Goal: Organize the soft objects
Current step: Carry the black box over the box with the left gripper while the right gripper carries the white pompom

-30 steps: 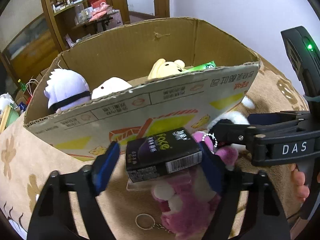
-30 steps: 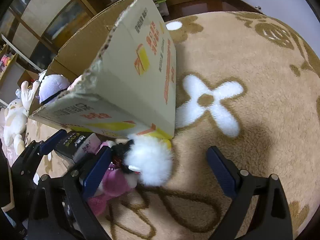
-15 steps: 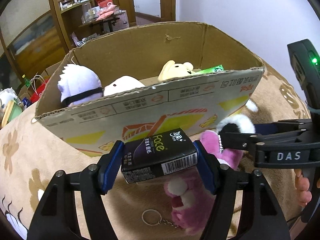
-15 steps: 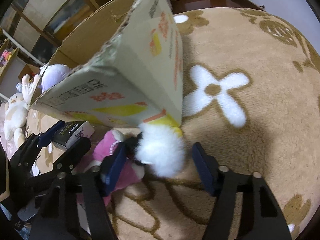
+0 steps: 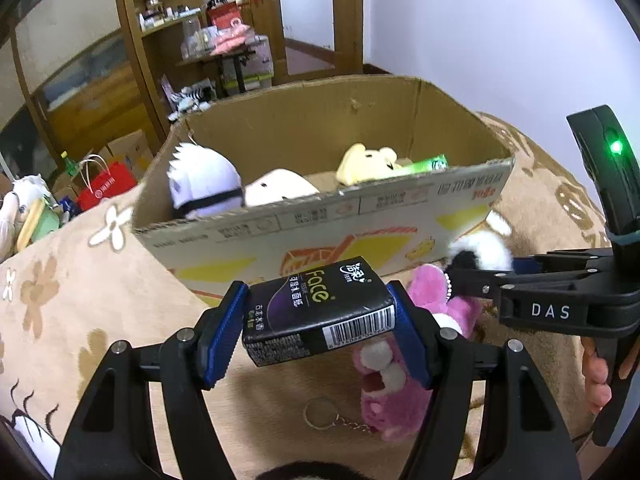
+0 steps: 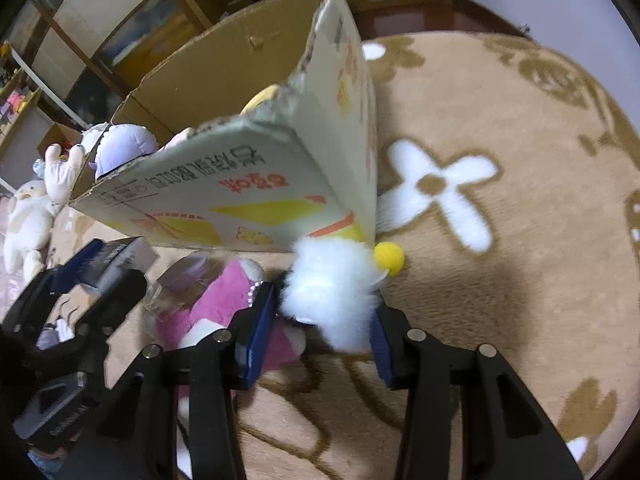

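Note:
My left gripper (image 5: pixel 318 322) is shut on a black tissue pack (image 5: pixel 316 312) and holds it above the rug, in front of the cardboard box (image 5: pixel 320 220). My right gripper (image 6: pixel 324 320) is shut on a white fluffy plush (image 6: pixel 332 286) with a yellow pompom (image 6: pixel 389 257), at the box's near corner (image 6: pixel 352 216). A pink plush (image 5: pixel 396 384) with a keyring lies on the rug under both grippers; it also shows in the right wrist view (image 6: pixel 224 300). The box holds a white and purple plush (image 5: pixel 204 184), a white plush (image 5: pixel 278 192) and a yellow plush (image 5: pixel 366 164).
A brown flower-patterned rug (image 6: pixel 500 280) covers the surface. White plush toys (image 6: pixel 28 216) lie left of the box. Wooden shelves (image 5: pixel 168 32), a red bag (image 5: pixel 106 184) and cartons stand behind.
My left gripper closed on the tissue pack and lifted it. My right gripper moved forward around the white plush and closed on it.

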`<state>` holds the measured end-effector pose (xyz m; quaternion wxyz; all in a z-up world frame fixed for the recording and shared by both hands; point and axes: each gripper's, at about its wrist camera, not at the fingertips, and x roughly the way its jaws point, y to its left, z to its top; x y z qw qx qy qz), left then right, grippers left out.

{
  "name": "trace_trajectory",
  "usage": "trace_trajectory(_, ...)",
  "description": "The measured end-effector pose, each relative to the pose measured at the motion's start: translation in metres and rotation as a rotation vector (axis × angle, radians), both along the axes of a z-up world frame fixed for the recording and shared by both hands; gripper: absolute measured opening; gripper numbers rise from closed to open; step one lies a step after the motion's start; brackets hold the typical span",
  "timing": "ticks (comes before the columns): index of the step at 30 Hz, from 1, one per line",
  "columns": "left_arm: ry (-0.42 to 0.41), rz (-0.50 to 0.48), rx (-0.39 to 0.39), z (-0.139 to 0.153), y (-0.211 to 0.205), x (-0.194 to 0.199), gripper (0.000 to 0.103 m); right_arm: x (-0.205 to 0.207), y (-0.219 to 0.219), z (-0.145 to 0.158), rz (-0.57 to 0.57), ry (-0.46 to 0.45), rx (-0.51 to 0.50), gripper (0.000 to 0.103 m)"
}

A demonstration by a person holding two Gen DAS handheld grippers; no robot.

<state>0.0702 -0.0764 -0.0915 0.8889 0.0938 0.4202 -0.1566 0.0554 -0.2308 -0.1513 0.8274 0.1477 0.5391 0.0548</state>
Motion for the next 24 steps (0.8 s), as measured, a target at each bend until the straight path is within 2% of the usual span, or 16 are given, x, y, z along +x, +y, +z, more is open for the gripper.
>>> trace_trajectory(4,-0.018,0.021,-0.006,0.01,0.011,-0.009,0.068,-0.014,-0.001,0.013,-0.047,-0.04,-0.039,0.046)
trace_trajectory(12,-0.091,0.058,-0.01,0.039,0.031,-0.032,0.068,-0.046,-0.011,0.054,-0.102,-0.175,-0.028,0.046)
trace_trajectory(19,-0.256,0.081,-0.007,0.082,0.044,-0.063,0.068,-0.07,-0.012,0.106,-0.106,-0.352,-0.026,0.046)
trace_trajectory(24,-0.329,0.083,-0.01,0.103,0.049,-0.07,0.068,-0.073,-0.005,0.139,-0.09,-0.469,-0.03,0.046)
